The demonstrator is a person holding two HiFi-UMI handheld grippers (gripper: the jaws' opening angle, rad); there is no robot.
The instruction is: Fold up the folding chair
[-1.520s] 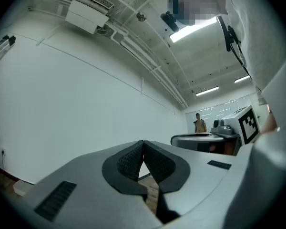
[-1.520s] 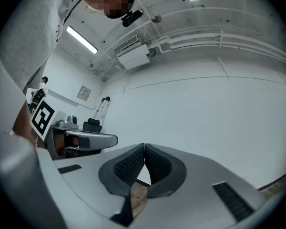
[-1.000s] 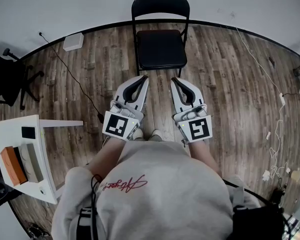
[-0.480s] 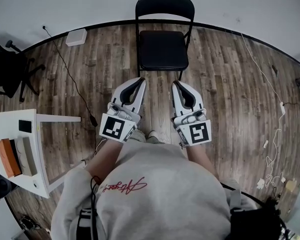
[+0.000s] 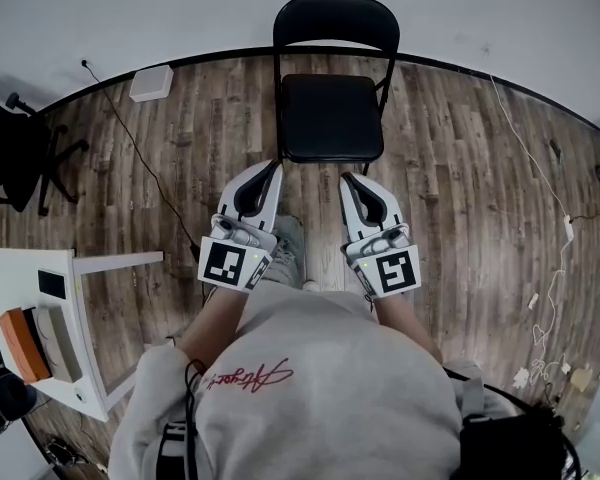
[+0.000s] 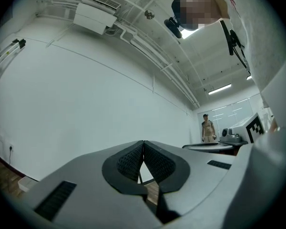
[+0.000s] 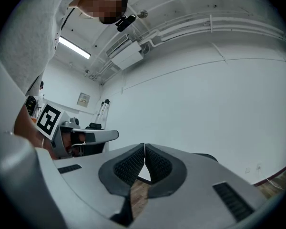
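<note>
A black folding chair (image 5: pixel 332 108) stands unfolded on the wooden floor against the white wall, seat facing me. My left gripper (image 5: pixel 273 164) is shut and empty, its tip just short of the seat's front left corner. My right gripper (image 5: pixel 348 177) is shut and empty too, just short of the seat's front right corner. In the left gripper view the jaw tips (image 6: pixel 143 142) meet, with a sliver of chair and floor below them. In the right gripper view the jaw tips (image 7: pixel 145 145) meet, and the chair's back edge (image 7: pixel 206 156) peeks over the right jaw.
A white table (image 5: pixel 40 338) with an orange box (image 5: pixel 22 343) stands at the left. A black office chair (image 5: pixel 15 153) is at the far left. A white box (image 5: pixel 150 83) and a black cable (image 5: pixel 145 163) lie on the floor; white cables (image 5: pixel 555 258) run at the right. A person (image 6: pixel 208 128) stands far off.
Both grippers and I have moved forward toward the chair, which now sits closer to the gripper tips. Both stay shut.
</note>
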